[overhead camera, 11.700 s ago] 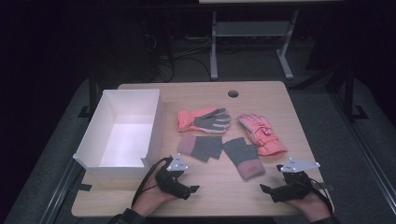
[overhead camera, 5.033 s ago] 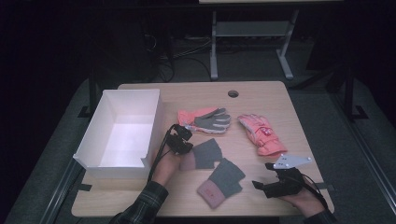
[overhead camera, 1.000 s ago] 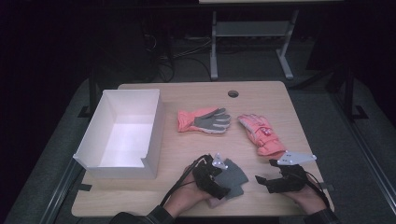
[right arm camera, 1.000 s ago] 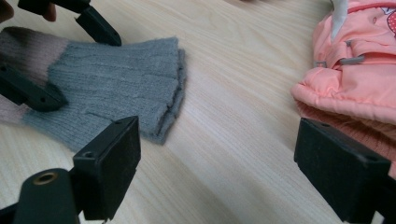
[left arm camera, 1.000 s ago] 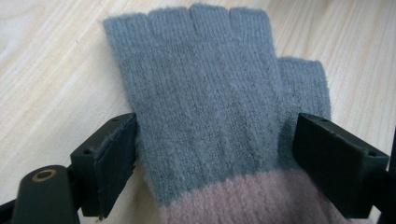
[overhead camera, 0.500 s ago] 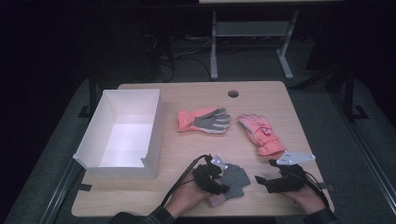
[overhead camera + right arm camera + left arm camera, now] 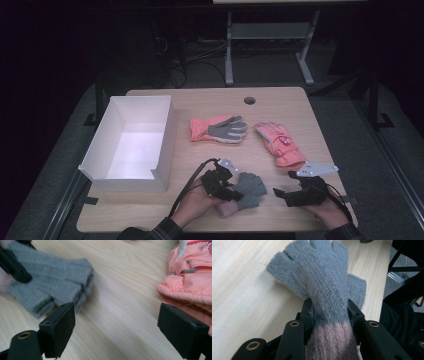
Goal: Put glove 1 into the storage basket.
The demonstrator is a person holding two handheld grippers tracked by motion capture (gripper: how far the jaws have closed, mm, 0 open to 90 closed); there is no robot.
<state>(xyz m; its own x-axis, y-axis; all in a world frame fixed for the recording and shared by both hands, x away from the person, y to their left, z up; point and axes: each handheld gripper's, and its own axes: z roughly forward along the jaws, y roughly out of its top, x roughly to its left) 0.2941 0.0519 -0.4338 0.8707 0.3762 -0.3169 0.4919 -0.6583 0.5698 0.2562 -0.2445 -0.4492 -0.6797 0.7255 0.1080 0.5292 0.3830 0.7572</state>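
Two grey fingerless knit gloves with pink cuffs (image 7: pixel 246 190) lie stacked near the table's front edge. My left gripper (image 7: pixel 231 193) is shut on them just above the cuff; in the left gripper view the top glove (image 7: pixel 325 282) runs up between the jaws. My right gripper (image 7: pixel 281 194) stands open just right of the stack, low over the wood, nothing between its fingers. In the right gripper view the grey gloves (image 7: pixel 52 285) lie to the left and a pink padded ski glove (image 7: pixel 192 277) to the right.
A white open box (image 7: pixel 132 142) stands at the table's left. A pink glove with a grey palm (image 7: pixel 218 128) lies mid-table and the pink ski glove (image 7: pixel 278 145) to its right. A round cable hole (image 7: pixel 249 100) sits near the far edge.
Since the earliest frames my left gripper has gathered both grey gloves into one stack near the front edge. In the last second it has shifted slightly; the right gripper has stayed put.
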